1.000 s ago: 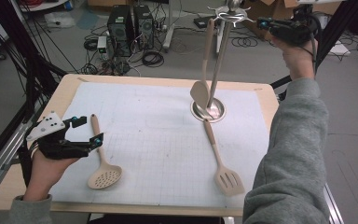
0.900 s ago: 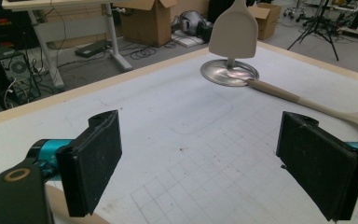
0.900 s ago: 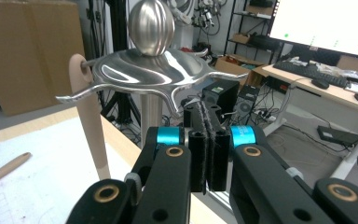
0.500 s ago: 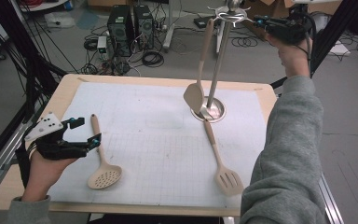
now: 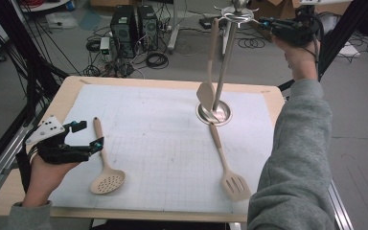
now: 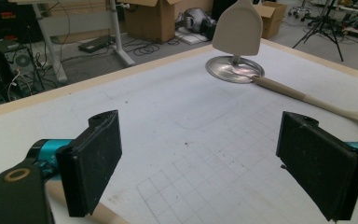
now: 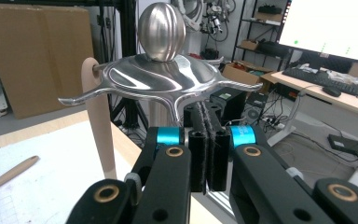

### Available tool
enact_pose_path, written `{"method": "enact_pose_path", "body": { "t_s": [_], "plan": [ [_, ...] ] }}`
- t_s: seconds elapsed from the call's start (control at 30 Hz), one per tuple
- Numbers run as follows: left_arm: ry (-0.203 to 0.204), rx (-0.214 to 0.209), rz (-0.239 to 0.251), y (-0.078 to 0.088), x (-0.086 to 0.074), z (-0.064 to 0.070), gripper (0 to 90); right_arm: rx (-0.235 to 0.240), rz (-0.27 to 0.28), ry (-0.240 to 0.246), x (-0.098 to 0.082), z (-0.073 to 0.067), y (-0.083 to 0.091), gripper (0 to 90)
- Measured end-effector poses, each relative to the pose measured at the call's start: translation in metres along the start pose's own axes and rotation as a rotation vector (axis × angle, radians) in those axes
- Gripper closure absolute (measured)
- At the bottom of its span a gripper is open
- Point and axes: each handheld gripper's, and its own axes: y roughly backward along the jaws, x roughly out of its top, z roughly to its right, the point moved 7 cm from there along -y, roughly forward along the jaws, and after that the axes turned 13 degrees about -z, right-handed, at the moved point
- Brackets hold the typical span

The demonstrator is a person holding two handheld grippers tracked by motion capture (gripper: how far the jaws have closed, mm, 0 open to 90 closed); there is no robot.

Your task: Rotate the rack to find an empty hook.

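High view: stand (image 5: 227, 57) rose upright from its round base on the surface (image 5: 139, 91); hanging spatula (image 5: 207, 72) hung from a top hook, handle up, blade down just above the base.
Surface items: slotted turner (image 5: 226, 163) lay with its handle end at the base and its head toward the near edge; perforated spoon (image 5: 103, 160) lay beside the left hand-held gripper (image 5: 88, 139), bowl nearest the person.
Left gripper view: jaws stood wide apart with nothing between them.
Right gripper view: right hand-held gripper (image 7: 209, 154) had its pads pressed together, empty, just beside the stand's hook ring.
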Motion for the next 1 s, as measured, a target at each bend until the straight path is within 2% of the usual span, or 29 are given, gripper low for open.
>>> {"method": "enact_pose_path", "body": {
  "t_s": [1.0],
  "plan": [
    [0.001,-0.011,0.0,0.001,0.002,0.001,14.5,0.03,-0.038,0.053,0.003,-0.03,0.003,89.6]
  ]
}}
